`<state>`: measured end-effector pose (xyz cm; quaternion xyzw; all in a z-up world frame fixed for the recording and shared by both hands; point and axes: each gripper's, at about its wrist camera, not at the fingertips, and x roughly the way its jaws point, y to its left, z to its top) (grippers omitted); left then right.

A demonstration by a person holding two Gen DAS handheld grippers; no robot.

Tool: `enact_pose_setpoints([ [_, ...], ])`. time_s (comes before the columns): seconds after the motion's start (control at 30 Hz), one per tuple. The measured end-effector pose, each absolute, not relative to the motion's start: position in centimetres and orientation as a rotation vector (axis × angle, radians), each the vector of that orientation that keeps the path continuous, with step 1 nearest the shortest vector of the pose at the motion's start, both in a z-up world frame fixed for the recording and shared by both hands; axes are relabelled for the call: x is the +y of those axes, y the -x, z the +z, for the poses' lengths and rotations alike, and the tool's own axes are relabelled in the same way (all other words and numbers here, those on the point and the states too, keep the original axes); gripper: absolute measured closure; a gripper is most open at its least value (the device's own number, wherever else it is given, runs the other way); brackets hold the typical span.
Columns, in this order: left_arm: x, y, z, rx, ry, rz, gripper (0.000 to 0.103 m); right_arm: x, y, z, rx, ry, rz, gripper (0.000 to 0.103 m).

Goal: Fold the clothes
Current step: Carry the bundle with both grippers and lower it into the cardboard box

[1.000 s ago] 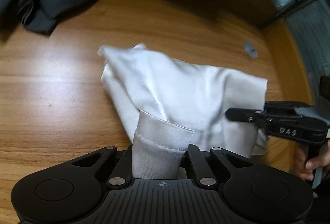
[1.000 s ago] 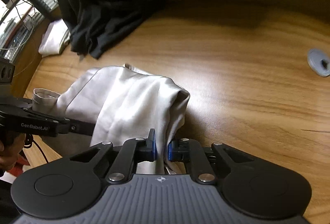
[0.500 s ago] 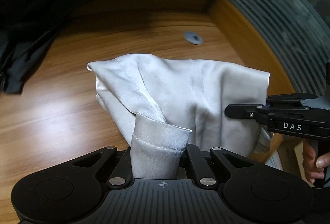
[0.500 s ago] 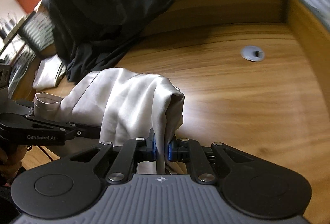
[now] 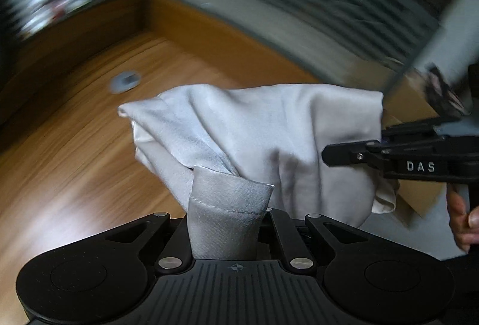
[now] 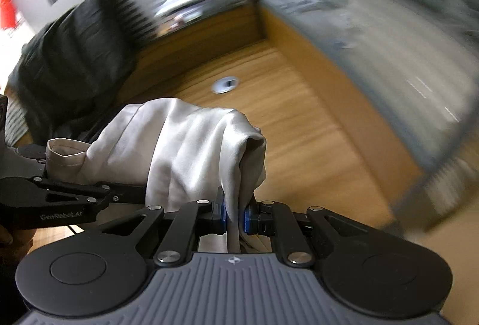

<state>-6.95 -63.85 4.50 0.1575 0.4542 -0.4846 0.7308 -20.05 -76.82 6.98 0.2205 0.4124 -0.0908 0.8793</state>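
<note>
A white satin garment (image 5: 263, 133) hangs bunched between both grippers, lifted above the wooden table (image 5: 74, 163). My left gripper (image 5: 229, 214) is shut on a hemmed edge of the garment, which covers its pads. My right gripper (image 6: 235, 215) is shut on another fold of the same garment (image 6: 185, 151), pinched between its blue pads (image 6: 248, 217). In the left wrist view the right gripper (image 5: 353, 152) reaches in from the right, held by a hand (image 5: 462, 220). In the right wrist view the left gripper (image 6: 77, 194) shows at the left.
A pile of dark clothes (image 6: 69, 67) lies at the back left of the table. A grey cable grommet (image 6: 225, 84) sits in the tabletop near the far corner. Slatted glass partitions (image 6: 374, 10) border the table. A cardboard box (image 5: 419, 115) stands beyond the right edge.
Both grippers have risen and swung with the white garment, lifting it off the table. The views now face the table's far corner; the dark pile has slid out of the left wrist view.
</note>
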Motion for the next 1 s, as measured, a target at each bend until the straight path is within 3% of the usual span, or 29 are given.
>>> enact_pose_setpoints([
  [0.63,-88.0,26.7,6.5,0.765,-0.592,-1.603,0.095,-91.3,45.8,12.6,0.699,-0.502,-0.692,0.092],
  [1.0,-98.8,30.9,5.4,0.680,-0.649,-1.662,0.095,-100.3,49.4,10.0,0.656,-0.419,-0.899,0.092],
])
